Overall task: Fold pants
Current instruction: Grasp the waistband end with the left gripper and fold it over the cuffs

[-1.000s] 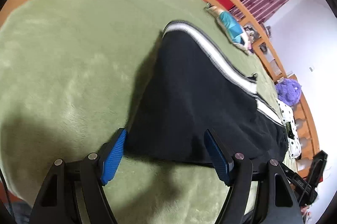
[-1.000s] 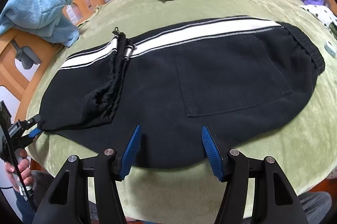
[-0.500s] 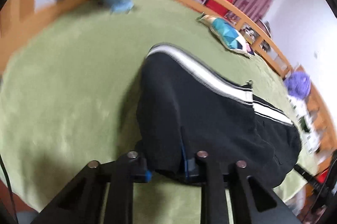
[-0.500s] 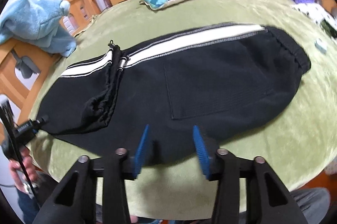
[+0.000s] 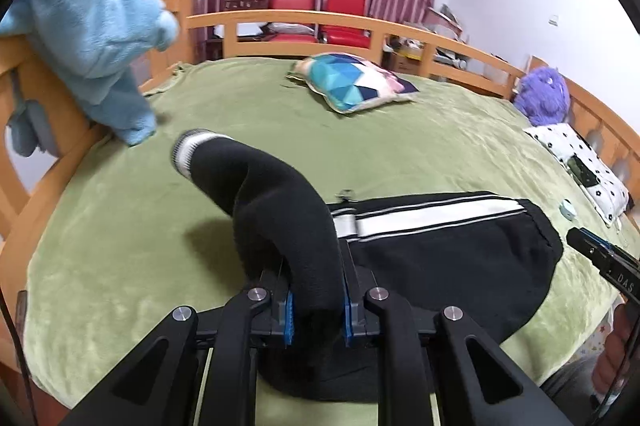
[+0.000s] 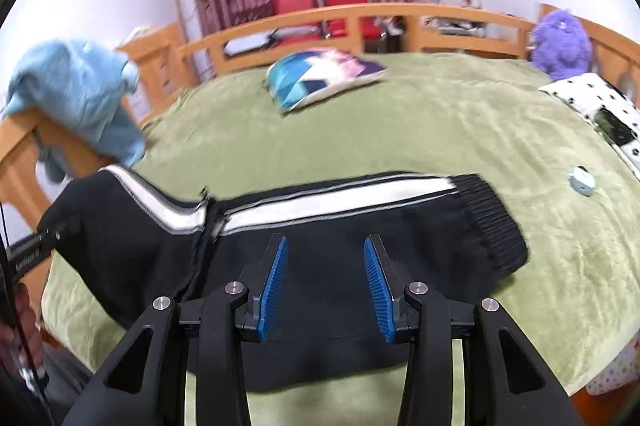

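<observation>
Black pants (image 6: 360,226) with a white side stripe lie on the green bed cover (image 6: 440,130). My left gripper (image 5: 316,310) is shut on the leg end of the pants (image 5: 280,202) and holds it raised off the bed, so the leg arcs upward. My right gripper (image 6: 326,286) is open over the near edge of the pants, with black cloth between its blue pads (image 6: 272,282). The waistband (image 6: 492,222) lies to the right. The right gripper's tip also shows in the left wrist view (image 5: 600,258).
A patterned cushion (image 5: 352,82) lies at the back of the bed. A blue fleece (image 5: 92,38) hangs over the left wooden rail. A purple plush (image 5: 544,98), a dotted cloth (image 5: 576,162) and a small round object (image 5: 568,210) lie at the right.
My left gripper shut on the pant leg end and lifted it up and toward the waist. My right gripper narrowed, then opened again, and its view tilted up over the pants.
</observation>
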Demonstrator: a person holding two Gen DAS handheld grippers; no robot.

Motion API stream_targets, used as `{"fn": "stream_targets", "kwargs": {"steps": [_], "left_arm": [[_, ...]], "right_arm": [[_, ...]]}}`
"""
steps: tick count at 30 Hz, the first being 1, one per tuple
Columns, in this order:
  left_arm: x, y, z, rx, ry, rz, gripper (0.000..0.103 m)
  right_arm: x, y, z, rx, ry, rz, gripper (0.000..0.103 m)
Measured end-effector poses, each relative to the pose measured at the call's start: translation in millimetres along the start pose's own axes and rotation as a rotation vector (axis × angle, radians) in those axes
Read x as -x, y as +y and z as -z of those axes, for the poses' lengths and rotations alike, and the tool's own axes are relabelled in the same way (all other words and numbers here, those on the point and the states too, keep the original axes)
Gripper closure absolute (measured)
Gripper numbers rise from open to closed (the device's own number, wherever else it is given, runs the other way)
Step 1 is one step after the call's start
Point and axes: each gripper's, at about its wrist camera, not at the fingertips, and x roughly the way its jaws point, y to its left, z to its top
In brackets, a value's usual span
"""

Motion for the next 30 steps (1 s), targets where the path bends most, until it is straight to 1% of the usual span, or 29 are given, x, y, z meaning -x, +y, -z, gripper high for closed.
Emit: {"fn": "stream_targets", "kwargs": {"steps": [3,4,5,7,9,12,14,18,20,22,23,25,26,27,28,30], "left_arm": [[-8,-34,0,-0.034,0.014,0.014,0.087],[-11,-45,-1,-0.054,0.015,0.023,0.087],[-16,-56,2,-0.068,0.016,0.032,0.087],[-24,-79,4,-0.091,0.036,0.055,0.087],[-33,-101,8,-0.106,0.057,0.092,0.087],[-47,-130,17,-0.133,0.09,0.158,0.087],[-59,-144,24,-0.132,0.131,0.214,0.087],[-83,-154,48,-0.106,0.248,0.325,0.087],[-87,-152,60,-0.109,0.268,0.327,0.087],[-79,-148,65,-0.134,0.248,0.32,0.085],[-75,-143,65,-0.133,0.245,0.333,0.083],[-63,-130,60,-0.097,0.248,0.379,0.068],[-60,-125,54,-0.079,0.249,0.398,0.065],[-53,-119,51,-0.064,0.241,0.408,0.058],[-48,-117,48,-0.06,0.229,0.403,0.05],[-38,-107,43,-0.059,0.184,0.369,0.045]], "right_arm": [[2,-15,3,-0.016,-0.052,-0.028,0.062],[0,-20,7,-0.013,-0.05,-0.029,0.062],[-3,-23,10,0.005,-0.029,-0.005,0.062],[-3,-30,17,0.028,-0.031,0.04,0.062],[-2,-43,21,0.018,-0.029,0.062,0.062],[-4,-65,24,-0.031,-0.011,0.066,0.062],[-8,-86,27,-0.08,0.014,0.08,0.062],[-14,-119,38,-0.164,0.059,0.117,0.062],[-16,-130,42,-0.19,0.076,0.126,0.062],[-16,-135,46,-0.204,0.082,0.12,0.061],[-18,-135,48,-0.207,0.085,0.114,0.06],[-22,-128,47,-0.206,0.091,0.087,0.057],[-26,-122,46,-0.203,0.095,0.063,0.057],[-30,-117,44,-0.2,0.099,0.039,0.057],[-35,-109,43,-0.195,0.101,0.012,0.056],[-45,-90,39,-0.176,0.108,-0.045,0.053]]}}
